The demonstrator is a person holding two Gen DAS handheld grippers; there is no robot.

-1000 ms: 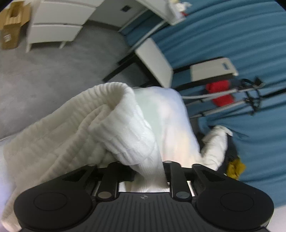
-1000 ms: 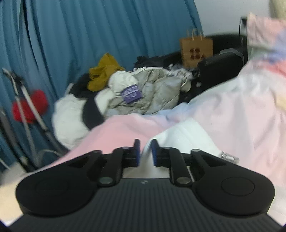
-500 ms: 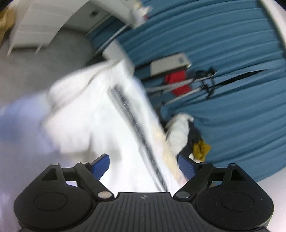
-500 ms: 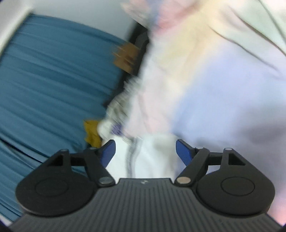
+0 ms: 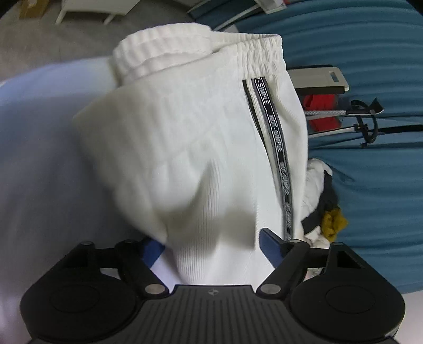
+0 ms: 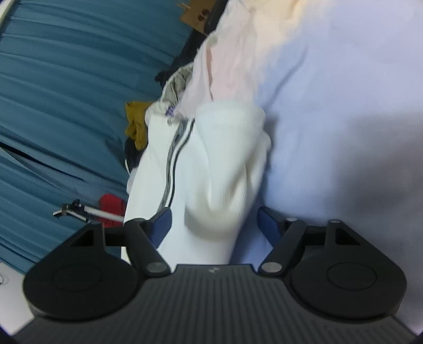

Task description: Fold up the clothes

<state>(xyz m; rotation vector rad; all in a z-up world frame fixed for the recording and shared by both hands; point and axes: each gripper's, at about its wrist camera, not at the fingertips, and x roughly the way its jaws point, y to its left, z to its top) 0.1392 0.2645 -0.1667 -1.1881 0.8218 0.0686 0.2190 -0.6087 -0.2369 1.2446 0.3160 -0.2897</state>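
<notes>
Through both wrist cameras I see the white trousers [image 5: 201, 148] lying on a pale lilac sheet [image 5: 45, 164] that covers the work surface, with their far side reaching the edge that faces the blue curtain [image 5: 370, 47]. Beyond that edge a heap of other clothes [image 5: 325, 209] with a mustard-yellow piece, a red cloth [image 5: 321, 111] and a metal stand [image 5: 343, 116] crowd the gap to the curtain. Nothing lies between my grippers and the garment. The trousers are a ribbed knit with a gathered elastic waistband [image 5: 261, 55] at the far end and a black lettered stripe [image 5: 275, 137] down the side seam; the fabric bulges up in a soft fold. My left gripper [image 5: 211, 246] has its jaws spread and closing, with a fold of the trousers between the blue pads [image 5: 269, 243], which do not press on it. My right gripper [image 6: 214, 221] is in the same condition: jaws apart and closing around a rounded fold, pads clear of the cloth. A pink-tinted cloth [image 6: 224, 60] lies past the trousers in the right view, with a brown paper bag [image 6: 198, 13] behind it. Grey carpet [image 5: 53, 45] and white furniture [image 5: 105, 8] lie beyond.
</notes>
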